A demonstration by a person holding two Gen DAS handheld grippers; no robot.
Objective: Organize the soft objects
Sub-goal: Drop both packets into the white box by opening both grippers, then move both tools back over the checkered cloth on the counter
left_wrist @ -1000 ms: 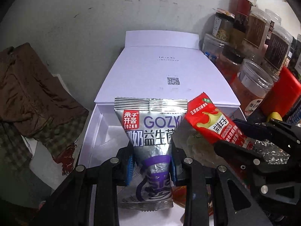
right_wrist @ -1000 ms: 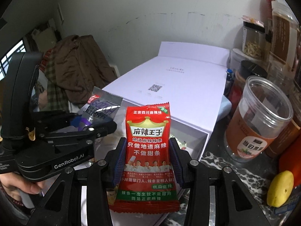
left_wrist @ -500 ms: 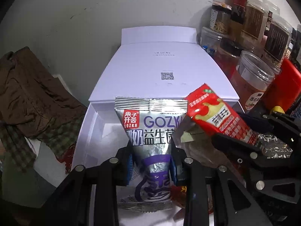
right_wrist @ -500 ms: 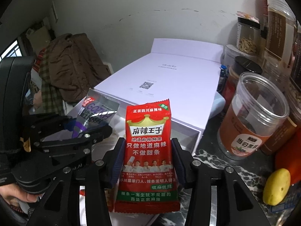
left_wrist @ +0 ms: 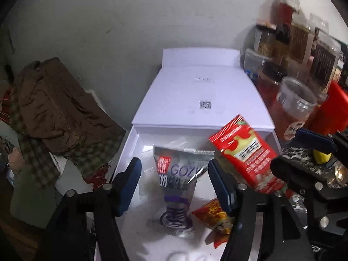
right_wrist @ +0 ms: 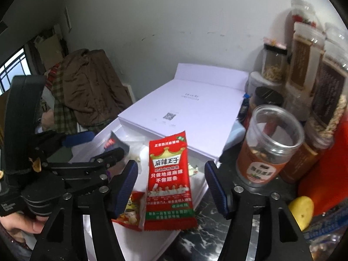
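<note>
My left gripper (left_wrist: 175,184) is open above the white box tray (left_wrist: 130,148). A silver and purple snack packet (left_wrist: 178,184) sits free between its jaws, over the tray. My right gripper (right_wrist: 171,187) is open too. A red snack packet (right_wrist: 168,180) is free between its jaws, at the tray's right edge; it also shows in the left wrist view (left_wrist: 245,156). A small red and yellow snack packet (left_wrist: 214,217) lies in the tray. The left gripper shows in the right wrist view (right_wrist: 91,150).
The white box lid (left_wrist: 202,100) lies behind the tray. Brown and plaid clothes (left_wrist: 50,113) are heaped at the left. Several jars (right_wrist: 269,143) and a red container (left_wrist: 330,113) stand at the right. A yellow object (right_wrist: 301,212) lies on the dark marble counter (right_wrist: 206,237).
Both grippers have opened and let go of their packets. The silver packet and the red packet have dropped toward the tray.
</note>
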